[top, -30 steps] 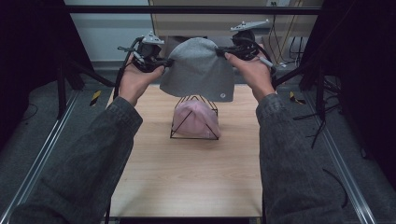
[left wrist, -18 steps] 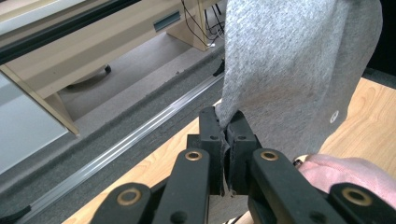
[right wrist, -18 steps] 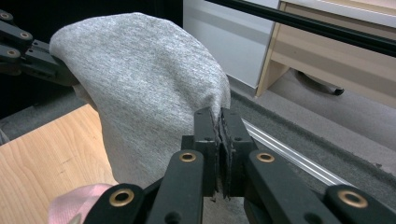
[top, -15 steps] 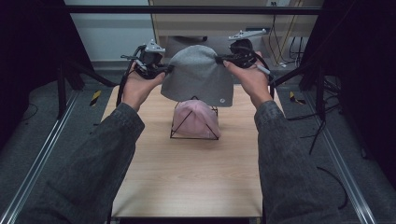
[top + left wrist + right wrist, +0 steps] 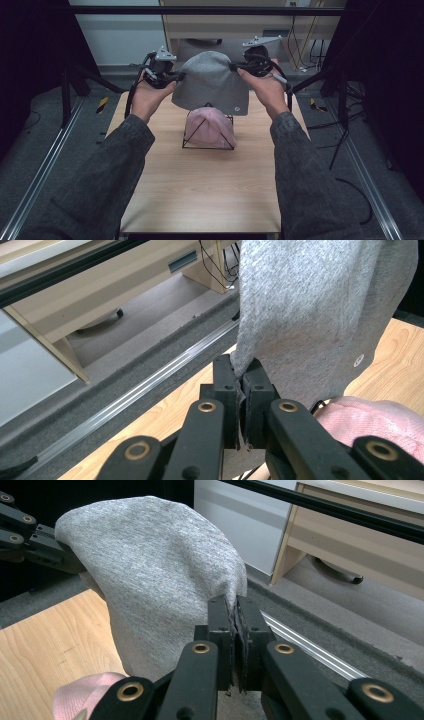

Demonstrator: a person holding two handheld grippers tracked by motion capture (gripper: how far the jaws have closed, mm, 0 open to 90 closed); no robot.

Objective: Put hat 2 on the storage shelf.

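Holding a grey beanie (image 5: 212, 82) stretched in the air, both grippers have their jaws pinched tight on its edge: the left gripper (image 5: 176, 77) on one side, the right gripper (image 5: 234, 66) on the other. The landmark is the black wire stand (image 5: 208, 134) on the wooden table (image 5: 200, 195), which already wears a pink beanie (image 5: 210, 127). The grey one hangs just above and behind that stand, its lower hem near the pink crown. Picking up looks done; lowering the grey beanie over the stand and letting go seem left.
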